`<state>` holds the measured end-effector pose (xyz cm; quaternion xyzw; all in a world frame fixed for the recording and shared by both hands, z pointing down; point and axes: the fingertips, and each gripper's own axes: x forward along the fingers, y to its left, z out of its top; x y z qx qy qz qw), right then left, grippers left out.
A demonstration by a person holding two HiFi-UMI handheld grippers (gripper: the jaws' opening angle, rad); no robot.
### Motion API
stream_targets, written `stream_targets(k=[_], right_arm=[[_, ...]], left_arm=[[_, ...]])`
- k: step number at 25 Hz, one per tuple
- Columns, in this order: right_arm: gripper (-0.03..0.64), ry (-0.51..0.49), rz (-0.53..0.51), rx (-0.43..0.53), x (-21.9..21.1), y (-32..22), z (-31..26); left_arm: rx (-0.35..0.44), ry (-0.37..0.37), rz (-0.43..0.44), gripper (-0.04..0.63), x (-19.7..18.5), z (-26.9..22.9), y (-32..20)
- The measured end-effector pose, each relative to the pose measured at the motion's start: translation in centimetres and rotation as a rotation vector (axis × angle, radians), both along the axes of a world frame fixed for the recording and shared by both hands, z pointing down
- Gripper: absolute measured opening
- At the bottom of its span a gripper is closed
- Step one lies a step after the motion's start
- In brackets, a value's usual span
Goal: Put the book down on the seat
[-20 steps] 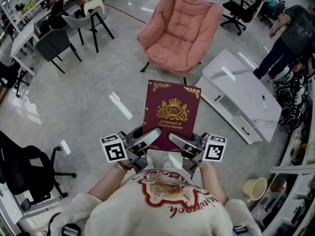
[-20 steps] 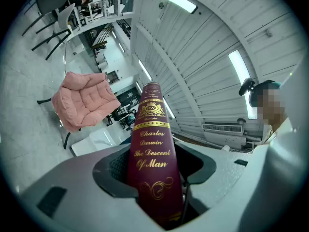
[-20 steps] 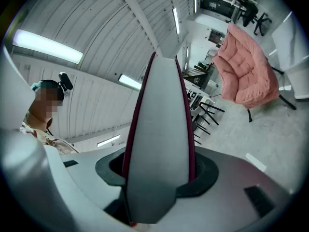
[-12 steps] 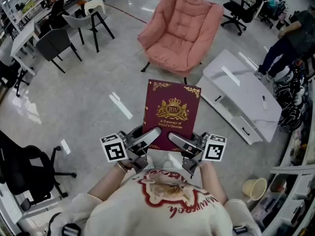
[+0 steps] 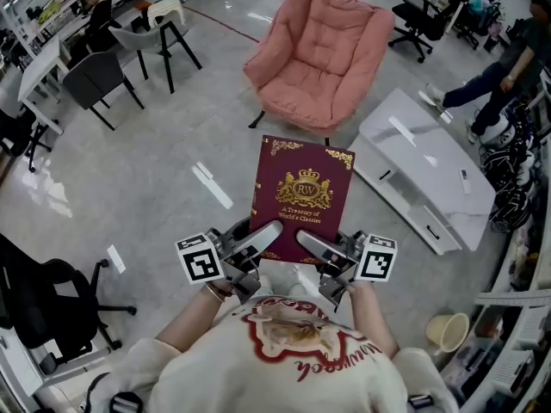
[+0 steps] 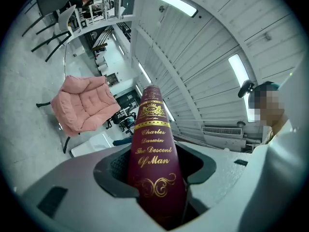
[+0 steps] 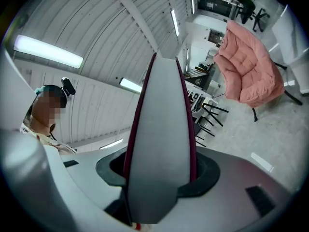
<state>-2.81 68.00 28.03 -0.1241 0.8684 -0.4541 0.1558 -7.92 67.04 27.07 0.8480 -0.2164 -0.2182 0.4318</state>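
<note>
Seen from above, a person holds a gripper in each hand in front of the chest, over a grey floor. The left gripper (image 5: 256,241) is clamped on the near left corner of a maroon book (image 5: 301,198). Its own view shows the gold-lettered spine wedged between the jaws. The book lies roughly flat, cover up, jutting forward from the body, well above the floor. The right gripper (image 5: 317,248) is clamped on the near right corner, and its view shows the pale page edge pinched between the jaws. Gripping both near corners likely keeps the broad cover level and shut while it is carried.

The book points toward a pink padded chair (image 5: 317,54) ahead and is well apart from it, so the setting-down seems not yet begun. Nothing lies on the chair's cushion. To the right stands a low white table (image 5: 430,179). At the far lower right a beige bucket (image 5: 448,329) sits on the floor. Its inside looks empty, though only part of it shows.
</note>
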Motion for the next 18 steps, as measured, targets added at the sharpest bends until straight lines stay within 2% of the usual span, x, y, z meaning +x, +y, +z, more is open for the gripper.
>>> stream_targets(k=[3,10,18], right_arm=[[0.224,-0.007,0.009,0.001,0.1,0.0,0.7],[0.222,-0.001,0.025,-0.001,-4.2,-3.6,0.0],[0.222,-0.010,0.060,-0.016,-5.1,-6.2,0.4]], left_arm=[[0.007,0.002,0.002,0.235,0.1,0.6,0.0],[0.001,-0.001,0.024,0.235,-4.2,0.0,-3.7],[0.001,0.002,0.048,0.235,-5.1,0.2,-6.5]])
